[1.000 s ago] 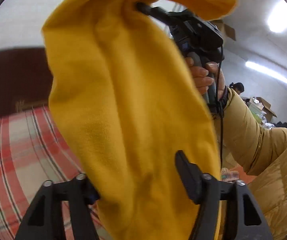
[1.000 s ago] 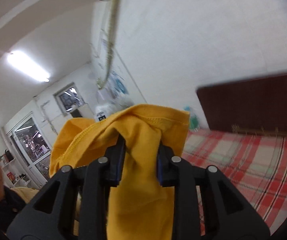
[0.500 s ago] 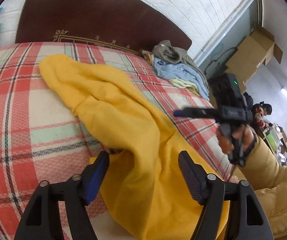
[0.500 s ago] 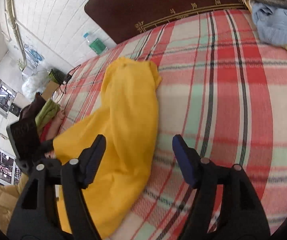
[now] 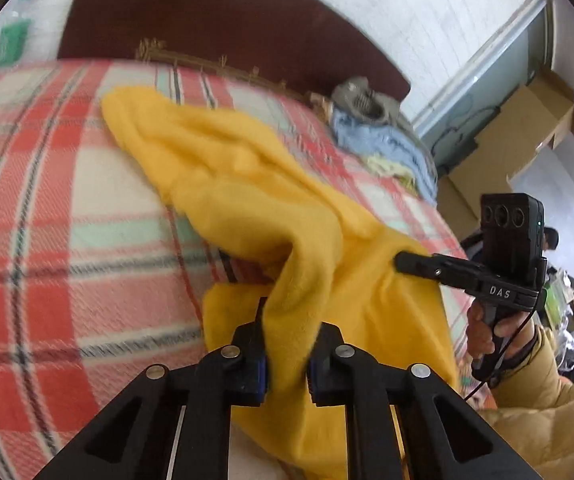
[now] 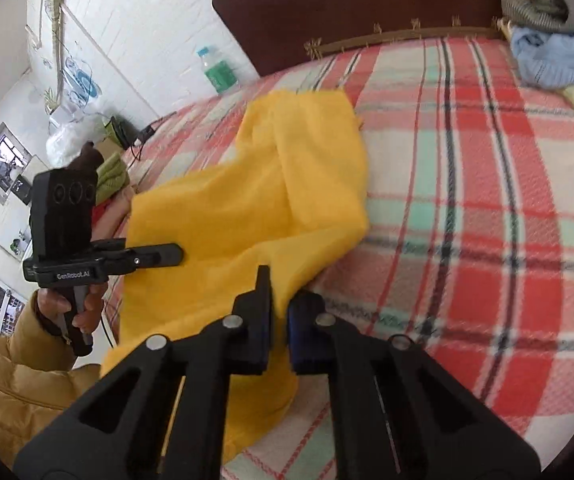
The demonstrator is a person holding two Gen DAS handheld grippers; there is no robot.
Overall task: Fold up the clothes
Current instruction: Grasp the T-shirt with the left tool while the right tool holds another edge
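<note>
Both grippers, left (image 5: 286,354) and right (image 6: 280,328), had just clamped onto the near edge of the yellow garment (image 5: 247,200), sprawled crumpled on the bed (image 6: 487,200). Best move: pull apart evenly, flatten before folding.

Left view smeared by motion blur, plaid weave of the red-and-mint checked bed cover (image 5: 47,208) unreadable; near end of the crumpled yellow fleece garment (image 5: 247,208) hangs over the bed edge, cut by the frame bottom; pads of the left tongs (image 5: 285,356) mostly buried in yellow cloth; right tongs (image 6: 279,330) likewise, fabric covers the contact; pile of grey and pale-blue clothes (image 6: 547,36) clipped by the fisheye rim.
</note>
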